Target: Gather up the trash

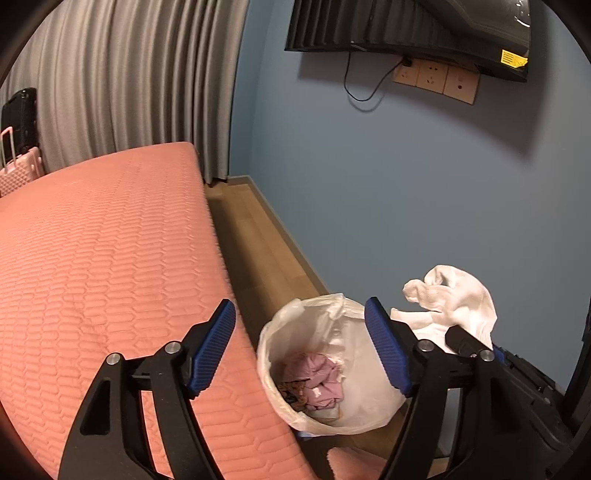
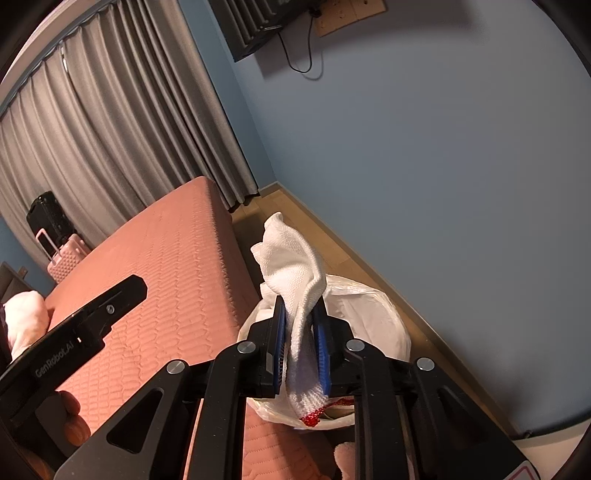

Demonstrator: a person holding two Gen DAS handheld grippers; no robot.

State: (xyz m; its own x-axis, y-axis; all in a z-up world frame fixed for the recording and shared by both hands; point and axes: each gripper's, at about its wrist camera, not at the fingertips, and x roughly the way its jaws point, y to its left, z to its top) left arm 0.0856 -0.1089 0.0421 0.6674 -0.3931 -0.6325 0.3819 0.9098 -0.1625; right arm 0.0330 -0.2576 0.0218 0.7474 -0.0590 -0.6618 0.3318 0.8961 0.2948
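A small trash bin (image 1: 332, 417) lined with a white plastic bag stands on the wood floor beside the bed; pink crumpled trash (image 1: 317, 380) lies inside. My left gripper (image 1: 300, 347) is open and empty, hovering above the bin's mouth. My right gripper (image 2: 300, 347) is shut on a white knitted cloth (image 2: 295, 273) with a red edge, held above the bin (image 2: 369, 314). The same cloth (image 1: 454, 299) shows in the left wrist view, just right of the bin.
A bed with a salmon quilted cover (image 1: 103, 277) fills the left. Grey curtains (image 1: 129, 81) hang behind it; a pink suitcase (image 1: 18, 173) stands at the far end. A blue wall (image 1: 388, 184) with a TV (image 1: 424, 29) and sockets is on the right.
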